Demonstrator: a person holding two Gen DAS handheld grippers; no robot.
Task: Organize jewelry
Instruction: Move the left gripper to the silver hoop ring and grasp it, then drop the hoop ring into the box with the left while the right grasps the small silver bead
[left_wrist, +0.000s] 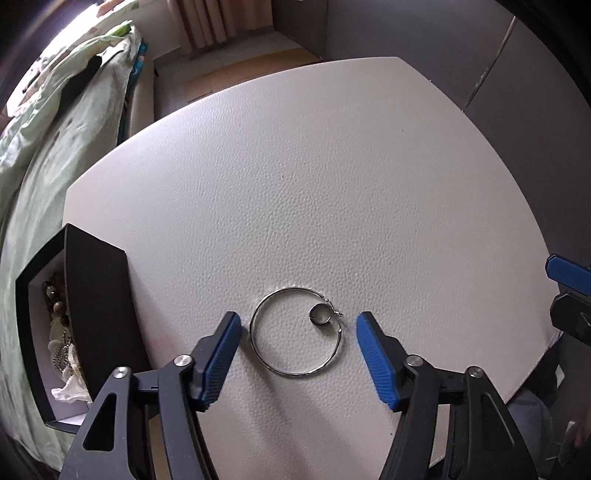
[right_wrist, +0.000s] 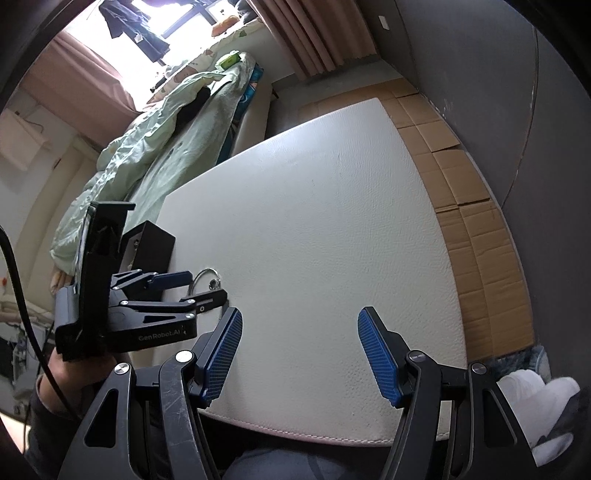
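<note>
A white surface (left_wrist: 295, 166) with a pebbled, leather-like texture is shown from two wrist views; its near edge is stitched and rounded. A large silver hoop (left_wrist: 295, 331) is seen lying flat on it, and a small ring (left_wrist: 320, 315) lies inside the hoop, close to the clasp on its right side. The left tool (left_wrist: 298, 325) is pointed steeply down over the hoop, its blue pads (left_wrist: 221, 354) standing apart on either side of the hoop, with the left pad just beside the wire (whether it is touched cannot be told) and the right pad clear of it; nothing is gripped. The right tool (right_wrist: 300, 323) is held released over a bare part of the surface, with nothing between its pads. A black box (left_wrist: 96, 306) with a pale lining is set at the left edge of the surface, and beads and a chain (left_wrist: 61, 332) are seen lying inside it. In the right wrist view the left tool is seen from the side, carried by a hand (right_wrist: 74, 373) in a dark sleeve. Beyond the surface a bed with a pale green quilt (right_wrist: 147, 147) is visible, together with pinkish curtains (right_wrist: 314, 33) beside a bright window, flattened cardboard (right_wrist: 480, 236) on the floor, and a grey wall (left_wrist: 443, 40).
</note>
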